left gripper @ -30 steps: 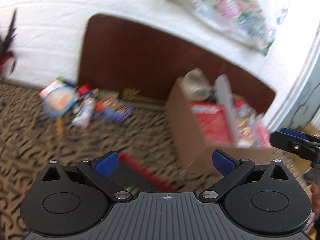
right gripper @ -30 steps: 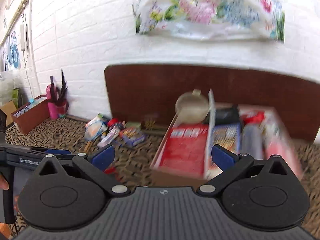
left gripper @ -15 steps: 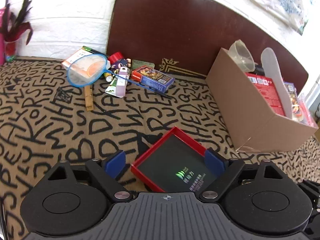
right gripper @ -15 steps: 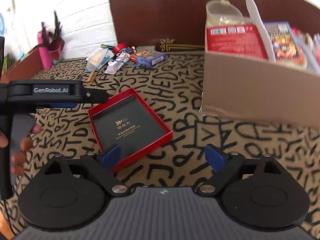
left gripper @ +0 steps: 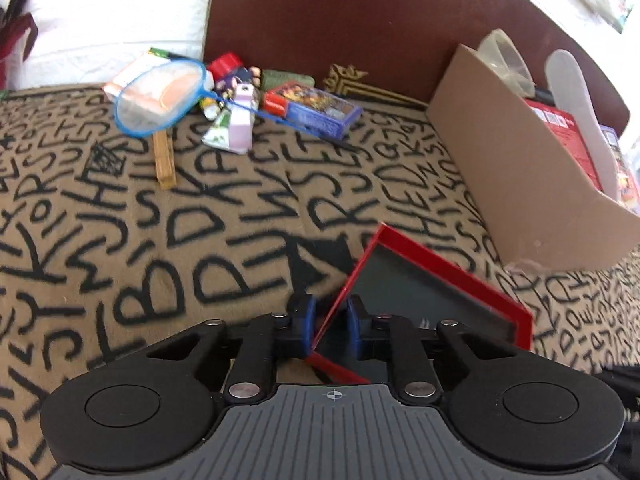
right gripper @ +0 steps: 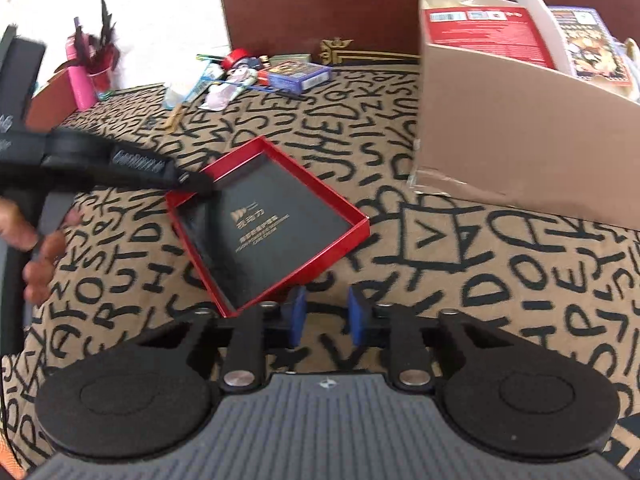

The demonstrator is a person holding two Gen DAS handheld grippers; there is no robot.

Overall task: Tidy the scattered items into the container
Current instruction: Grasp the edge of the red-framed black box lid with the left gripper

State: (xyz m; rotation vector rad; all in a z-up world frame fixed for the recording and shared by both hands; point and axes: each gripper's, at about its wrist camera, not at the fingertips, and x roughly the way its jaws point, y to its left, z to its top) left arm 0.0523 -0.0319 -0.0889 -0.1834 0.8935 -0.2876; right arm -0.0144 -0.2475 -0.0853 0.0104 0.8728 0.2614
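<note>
A shallow red box lid with a black inside (left gripper: 424,292) (right gripper: 268,220) lies on the letter-patterned cloth. My left gripper (left gripper: 328,328) is shut on its left rim, one blue pad on each side; in the right wrist view its fingers (right gripper: 188,180) reach the lid's far-left corner. My right gripper (right gripper: 326,318) hangs just right of the lid's near corner, its jaws narrowed with a gap, holding nothing. The cardboard box (left gripper: 520,168) (right gripper: 512,132) stands to the right, filled with a red package, a clear cup and books.
A pile lies by the brown board at the back: a blue net racket (left gripper: 160,96), a blue card box (left gripper: 320,110), a tube (left gripper: 236,128), a wooden clip (left gripper: 164,160). A pink cup with feathers (right gripper: 92,68) stands far left.
My left gripper closed from wide open onto the lid's rim. My right gripper's jaws narrowed a lot and it moved down, closer to the cloth beside the lid.
</note>
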